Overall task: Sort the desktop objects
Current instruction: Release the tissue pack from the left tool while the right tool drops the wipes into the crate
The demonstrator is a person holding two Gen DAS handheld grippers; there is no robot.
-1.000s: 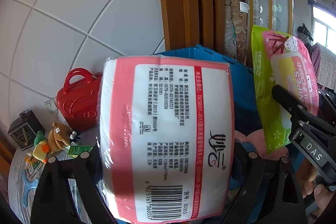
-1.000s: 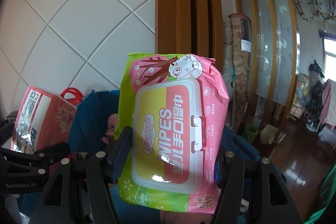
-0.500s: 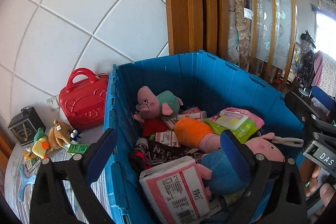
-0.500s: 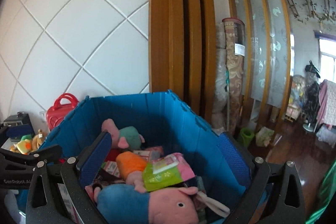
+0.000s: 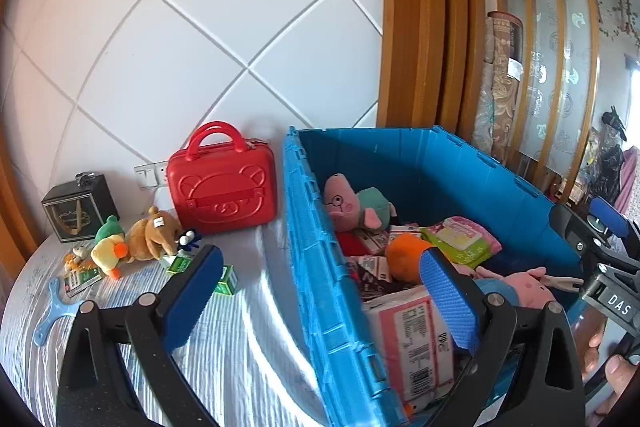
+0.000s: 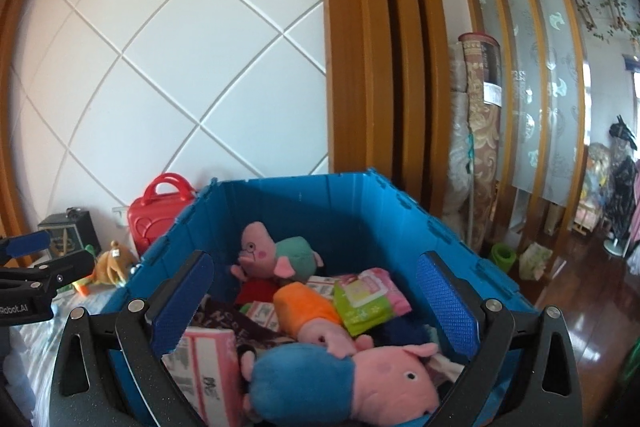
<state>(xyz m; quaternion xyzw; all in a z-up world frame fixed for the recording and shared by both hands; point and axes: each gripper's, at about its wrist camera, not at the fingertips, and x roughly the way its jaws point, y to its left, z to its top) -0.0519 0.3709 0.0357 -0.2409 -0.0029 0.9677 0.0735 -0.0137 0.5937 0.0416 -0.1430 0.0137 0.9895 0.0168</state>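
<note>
The blue crate [image 5: 304, 211] [image 6: 280, 203] holds several plush pigs and packs. In it lie the pink-and-white tissue pack [image 5: 412, 339] [image 6: 208, 359], near the front, and the green-and-pink wipes pack [image 5: 460, 241] [image 6: 368, 295], further back. My left gripper [image 5: 320, 291] is open and empty, astride the crate's left wall. Over the crate's near side, my right gripper [image 6: 316, 295] also stands open and empty, above a blue-bodied pig plush [image 6: 344, 383].
On the striped tablecloth left of the crate are a red case [image 5: 222, 183], a brown plush [image 5: 152, 231], a duck plush [image 5: 106, 251], a black box [image 5: 78, 205], small green boxes [image 5: 180, 263] and a flat blue piece [image 5: 56, 311]. A tiled wall stands behind.
Both grippers opened. The tissue pack and the wipes pack dropped from them into the crate. The left gripper then swung left, toward the table side.
</note>
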